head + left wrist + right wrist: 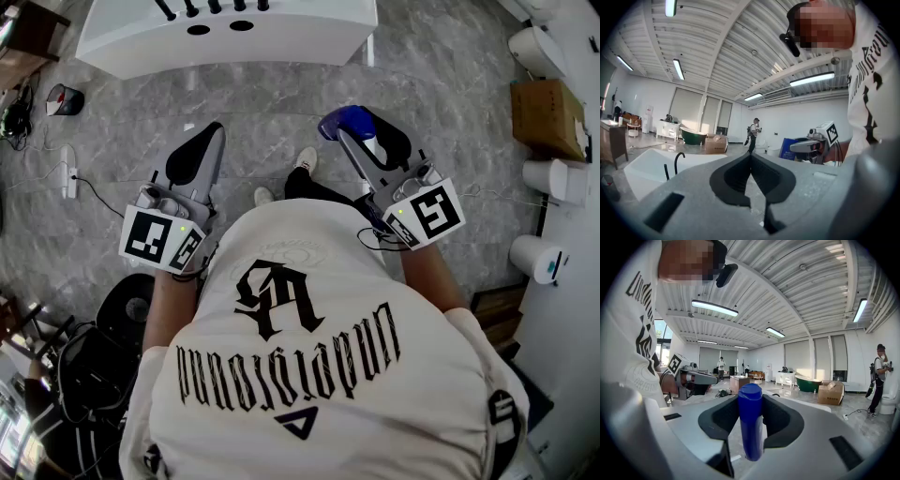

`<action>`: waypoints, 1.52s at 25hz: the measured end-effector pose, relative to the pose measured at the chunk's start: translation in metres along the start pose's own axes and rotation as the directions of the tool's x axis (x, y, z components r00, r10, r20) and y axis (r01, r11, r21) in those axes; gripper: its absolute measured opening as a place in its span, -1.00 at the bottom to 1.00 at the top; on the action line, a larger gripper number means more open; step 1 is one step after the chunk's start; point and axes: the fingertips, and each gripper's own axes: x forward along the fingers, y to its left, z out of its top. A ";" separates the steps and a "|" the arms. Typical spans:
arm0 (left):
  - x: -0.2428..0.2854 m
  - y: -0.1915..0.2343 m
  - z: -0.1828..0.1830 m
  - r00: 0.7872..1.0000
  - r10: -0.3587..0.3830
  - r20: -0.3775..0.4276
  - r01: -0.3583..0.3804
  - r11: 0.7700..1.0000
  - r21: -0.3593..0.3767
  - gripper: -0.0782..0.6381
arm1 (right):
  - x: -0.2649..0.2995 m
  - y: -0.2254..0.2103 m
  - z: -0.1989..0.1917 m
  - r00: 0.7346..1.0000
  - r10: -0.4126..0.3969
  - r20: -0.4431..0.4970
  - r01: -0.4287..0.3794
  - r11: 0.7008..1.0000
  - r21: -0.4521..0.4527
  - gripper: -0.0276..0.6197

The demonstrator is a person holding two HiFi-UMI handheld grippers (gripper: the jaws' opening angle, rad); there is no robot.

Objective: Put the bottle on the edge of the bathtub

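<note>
1. Plainly, the blue bottle (750, 437) is up in the air, standing upright between the pads of the right tool (750, 402), which is clamped on its body just below the cap.
2. It looks like smooth moulded plastic, so I judge it stiff enough to take a firm squeeze yet slick under the pads. How full it is cannot be seen, so its weight is a guess, probably light to moderate.
3. The mid-body hold seems sound to me: the sides there are straight, whereas the rounded cap would offer less purchase. A tall, narrow shape like this may tip on a narrow rim, so it wants setting down squarely on its base.
4. The left tool (750, 157) has its jaws pressed together with nothing between them.
5. The head view alone shows the layout: the white bathtub (131, 49) on the grey floor (450, 103) ahead of both tools, well apart from the bottle.
6. Only the right gripper view shows how the pads meet the bottle. The left gripper view adds a black tap (675, 165) on the tub.
</note>
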 end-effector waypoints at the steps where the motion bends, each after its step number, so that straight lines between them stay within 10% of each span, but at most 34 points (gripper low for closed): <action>1: 0.004 0.000 -0.001 1.000 0.002 -0.001 -0.002 1.000 -0.003 -0.74 | 0.000 -0.004 -0.001 1.000 0.000 0.000 0.000 1.000 0.001 -0.44; 38: 0.249 0.045 0.023 0.994 -0.077 -0.079 0.076 0.997 -0.012 -0.74 | 0.063 -0.233 -0.009 0.999 -0.031 -0.014 0.031 0.998 0.053 -0.44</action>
